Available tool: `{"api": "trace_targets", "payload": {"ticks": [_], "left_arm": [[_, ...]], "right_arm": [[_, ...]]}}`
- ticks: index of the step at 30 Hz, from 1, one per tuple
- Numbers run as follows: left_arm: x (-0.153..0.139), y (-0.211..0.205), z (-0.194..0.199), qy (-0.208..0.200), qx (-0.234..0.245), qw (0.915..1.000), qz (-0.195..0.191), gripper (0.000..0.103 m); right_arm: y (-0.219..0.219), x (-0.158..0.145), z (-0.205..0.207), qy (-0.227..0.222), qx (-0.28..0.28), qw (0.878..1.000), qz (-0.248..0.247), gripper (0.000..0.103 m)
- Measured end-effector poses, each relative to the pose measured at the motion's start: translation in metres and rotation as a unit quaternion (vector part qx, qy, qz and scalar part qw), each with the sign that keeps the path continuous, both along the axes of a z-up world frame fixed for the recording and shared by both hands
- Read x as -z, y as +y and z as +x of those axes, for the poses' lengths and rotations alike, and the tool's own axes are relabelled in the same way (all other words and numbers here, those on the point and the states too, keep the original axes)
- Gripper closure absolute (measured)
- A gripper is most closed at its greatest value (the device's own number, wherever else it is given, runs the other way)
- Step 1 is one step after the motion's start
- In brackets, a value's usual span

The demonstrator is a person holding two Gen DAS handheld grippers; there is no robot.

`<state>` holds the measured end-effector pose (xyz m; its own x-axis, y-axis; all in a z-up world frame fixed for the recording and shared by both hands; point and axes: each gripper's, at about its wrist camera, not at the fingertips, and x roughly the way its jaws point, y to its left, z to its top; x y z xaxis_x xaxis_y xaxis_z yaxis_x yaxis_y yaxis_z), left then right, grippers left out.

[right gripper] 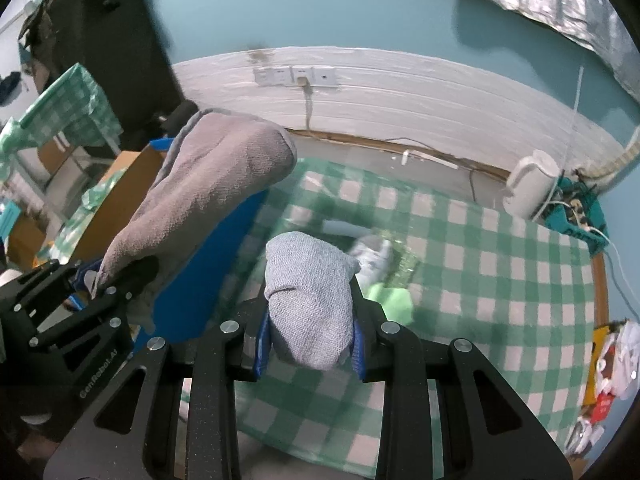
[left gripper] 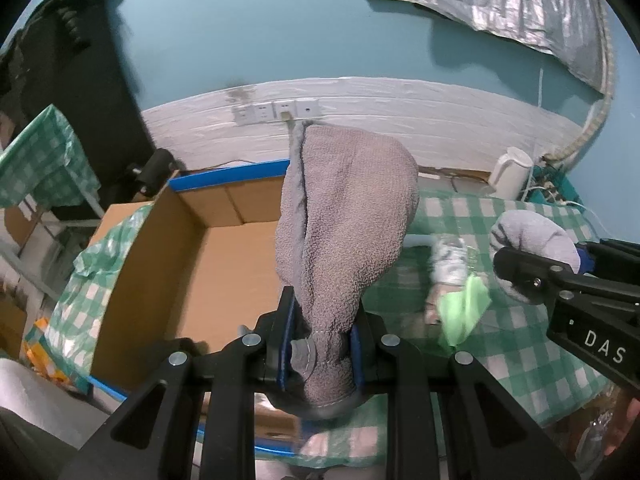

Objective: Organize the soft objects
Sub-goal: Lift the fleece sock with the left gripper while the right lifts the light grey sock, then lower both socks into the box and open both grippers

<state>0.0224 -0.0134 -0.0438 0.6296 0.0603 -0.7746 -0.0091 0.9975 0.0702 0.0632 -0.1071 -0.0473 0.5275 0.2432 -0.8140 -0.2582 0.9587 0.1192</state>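
Note:
My left gripper [left gripper: 322, 344] is shut on a grey-brown towel [left gripper: 344, 208], which stands up from its jaws beside the open cardboard box [left gripper: 156, 248]; the towel also shows in the right wrist view [right gripper: 208, 196]. My right gripper [right gripper: 310, 344] is shut on a light grey-blue cloth [right gripper: 312, 300], held above the green checked tablecloth [right gripper: 480, 280]; this cloth also shows in the left wrist view [left gripper: 536, 240]. A green cloth [left gripper: 464, 312] and a white-grey soft item [left gripper: 448, 260] lie on the table between the grippers.
A white kettle [right gripper: 532, 188] stands at the table's back right by a power strip [right gripper: 576, 208]. The box has blue-taped edges [left gripper: 232, 176]. Packets [right gripper: 612, 368] lie at the far right. A dark chair [left gripper: 80, 92] stands at the left.

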Motion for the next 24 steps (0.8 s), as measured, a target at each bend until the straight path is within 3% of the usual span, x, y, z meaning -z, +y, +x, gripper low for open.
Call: {"api": "trace_targets", "payload": {"ticks": [13, 24], "left_arm": [[0.008, 0.059, 0.0, 0.005, -0.056, 0.9984, -0.005, 0.08], [0.027, 0.11, 0.0, 0.033, -0.099, 0.9944, -0.011, 0.08]], "right_arm": [[0.074, 0.005, 0.019, 0.009, -0.058, 0.998, -0.006, 0.073], [0.135, 0.019, 0.029, 0.022, -0.101, 0.994, -0.017, 0.073]]}}
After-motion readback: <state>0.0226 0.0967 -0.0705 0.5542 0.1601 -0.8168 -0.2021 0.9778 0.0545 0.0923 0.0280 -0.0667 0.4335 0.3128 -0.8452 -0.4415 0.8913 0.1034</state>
